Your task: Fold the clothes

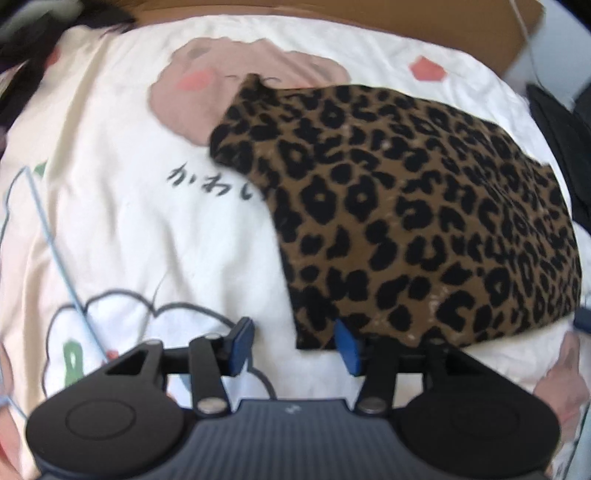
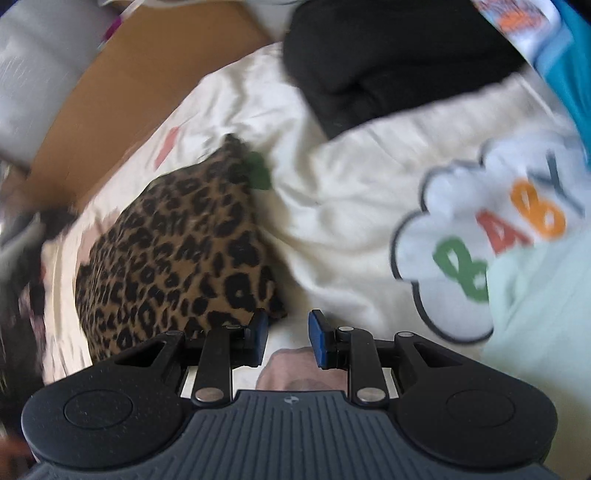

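Nearest the lens, the left claw (image 1: 295,345) stands wide, empty, its right pad at the near edge of the folded brown leopard-print fabric garment (image 1: 406,214), which lies at two o'clock on the cream cartoon-printed bedsheet (image 1: 122,221), seemingly just released. The right claw (image 2: 286,338) gapes narrowly, holding nothing.

Bedding: white cover (image 1: 122,206), printed with a pink cartoon face, dark script, cloud outlines and "BABY" lettering at 3 o'clock in the right view. Brown board (image 1: 461,33) along 12 o'clock. Soft daylight; edges blurred.
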